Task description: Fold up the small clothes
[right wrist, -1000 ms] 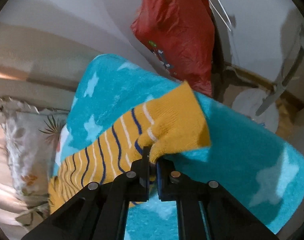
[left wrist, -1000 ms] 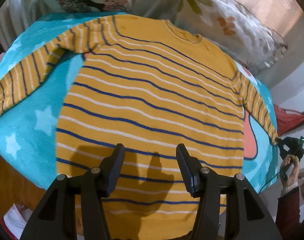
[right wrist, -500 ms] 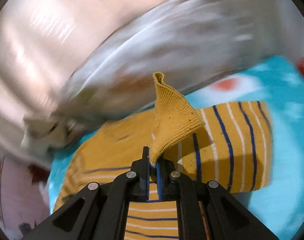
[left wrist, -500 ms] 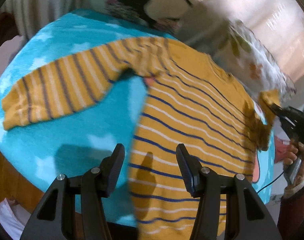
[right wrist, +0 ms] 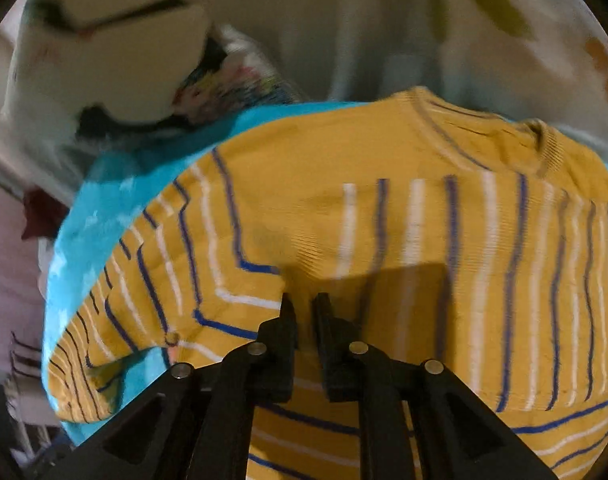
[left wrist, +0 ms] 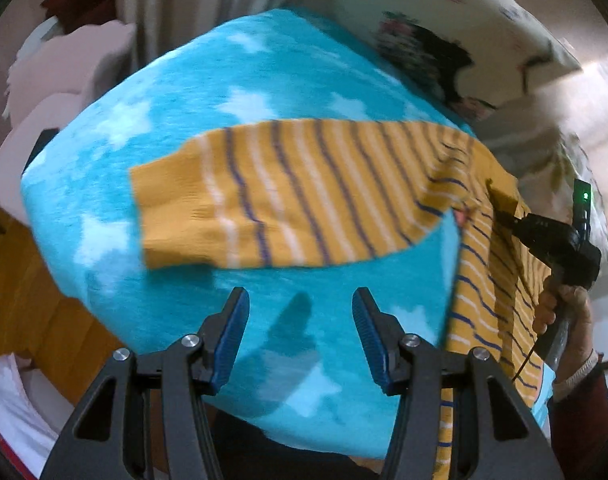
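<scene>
Opening now, the jaws of my right gripper (right wrist: 302,304) stand only a narrow gap apart, low in the middle of the right wrist view. I see no cloth pinched between the tips; the yellow striped sweater (right wrist: 404,220) lies directly under and beyond them. One sleeve (right wrist: 484,280) is laid across the body of the sweater, its stripes running up and down in the frame, while the body stripes run sideways below it. So I judge that this first sleeve fold is just being released.

My left gripper (left wrist: 300,322) has its jaws at a middle width and holds nothing. Between the blue pads I see only the turquoise star blanket (left wrist: 184,92). Just above the tips, in the centre of the left wrist view, the other sleeve (left wrist: 288,196) lies stretched out flat on the blanket, with its plain cuff (left wrist: 172,208) toward the left of the frame. At the right edge of this view the right gripper (left wrist: 504,216) shows with the person's hand (left wrist: 564,308) on its handle, over the sweater body.

For the next move, I think the left gripper must go to that cuff, close on it, and carry the sleeve across the body. The right gripper should lift away cleanly, so the folded sleeve is not dragged.
</scene>
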Motion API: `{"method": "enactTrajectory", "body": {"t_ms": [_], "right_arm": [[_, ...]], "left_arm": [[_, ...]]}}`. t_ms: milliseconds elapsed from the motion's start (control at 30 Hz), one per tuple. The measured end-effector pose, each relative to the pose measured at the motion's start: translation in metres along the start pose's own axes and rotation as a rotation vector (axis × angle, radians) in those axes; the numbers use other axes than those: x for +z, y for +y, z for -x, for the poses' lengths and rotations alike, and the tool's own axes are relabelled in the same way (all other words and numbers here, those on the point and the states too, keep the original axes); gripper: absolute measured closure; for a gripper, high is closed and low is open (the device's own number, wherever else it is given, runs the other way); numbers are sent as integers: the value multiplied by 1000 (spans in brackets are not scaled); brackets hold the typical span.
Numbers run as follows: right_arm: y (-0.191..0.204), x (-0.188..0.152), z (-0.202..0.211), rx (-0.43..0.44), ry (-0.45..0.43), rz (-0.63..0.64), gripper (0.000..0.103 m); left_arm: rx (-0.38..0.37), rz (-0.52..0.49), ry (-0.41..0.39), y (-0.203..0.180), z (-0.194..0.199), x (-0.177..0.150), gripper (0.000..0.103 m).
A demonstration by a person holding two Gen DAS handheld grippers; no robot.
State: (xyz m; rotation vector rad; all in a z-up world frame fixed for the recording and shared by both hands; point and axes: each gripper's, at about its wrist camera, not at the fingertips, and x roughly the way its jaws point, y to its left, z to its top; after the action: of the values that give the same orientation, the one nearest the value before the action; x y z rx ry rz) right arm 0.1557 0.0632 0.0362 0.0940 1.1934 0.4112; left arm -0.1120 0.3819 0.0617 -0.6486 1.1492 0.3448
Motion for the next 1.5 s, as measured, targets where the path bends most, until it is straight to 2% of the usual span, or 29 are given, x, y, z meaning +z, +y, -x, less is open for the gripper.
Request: {"method": "enactTrajectory", "body": {"t_ms": [100, 267, 400, 533, 667, 767, 800, 833, 900, 1000, 1167, 1233, 1333, 1433, 1500], "right_arm": [[27, 3, -8, -38, -7, 66, 67], [77, -4, -14, 14, 25, 179, 67], [109, -20, -2, 73, 36, 232, 61], [111, -36, 11, 118, 44, 211, 60], [97, -50, 26, 122, 43, 181, 58], [84, -57, 38, 122, 36, 143, 57], [79, -58, 42, 121, 32, 126, 57], [74, -60, 45, 119, 28, 108, 57], [66, -63, 50, 109, 22, 83, 57], [53, -66, 58, 85, 9, 54, 57], [29, -72, 68, 58, -7, -2, 57], [21, -74, 72, 51, -14, -25, 57], [4, -79, 81, 49, -25, -78, 57], [-11, -86, 93, 37, -49, -112, 57], [-25, -92, 102, 29, -69, -134, 57]], "left_arm": [[8, 26, -7, 17, 1, 7, 50], [25, 54, -15, 35, -3, 20, 50], [29, 90, -9, 46, -12, 31, 50], [54, 80, -18, 52, -19, 42, 49], [86, 29, -43, 50, -25, 52, 33], [132, -41, -62, 45, -32, 55, 30], [149, -74, -67, 42, -34, 55, 33], [169, -112, -75, 39, -35, 54, 40], [237, -188, -88, 33, -35, 55, 90], [187, -167, -55, 46, -32, 71, 92], [238, -126, -132, 64, -16, 113, 92], [221, -110, -155, 63, -9, 129, 93], [151, -101, -182, 48, 6, 146, 93], [-2, -123, -190, 19, 21, 147, 93], [-89, -178, -184, -16, 28, 142, 93]]}}
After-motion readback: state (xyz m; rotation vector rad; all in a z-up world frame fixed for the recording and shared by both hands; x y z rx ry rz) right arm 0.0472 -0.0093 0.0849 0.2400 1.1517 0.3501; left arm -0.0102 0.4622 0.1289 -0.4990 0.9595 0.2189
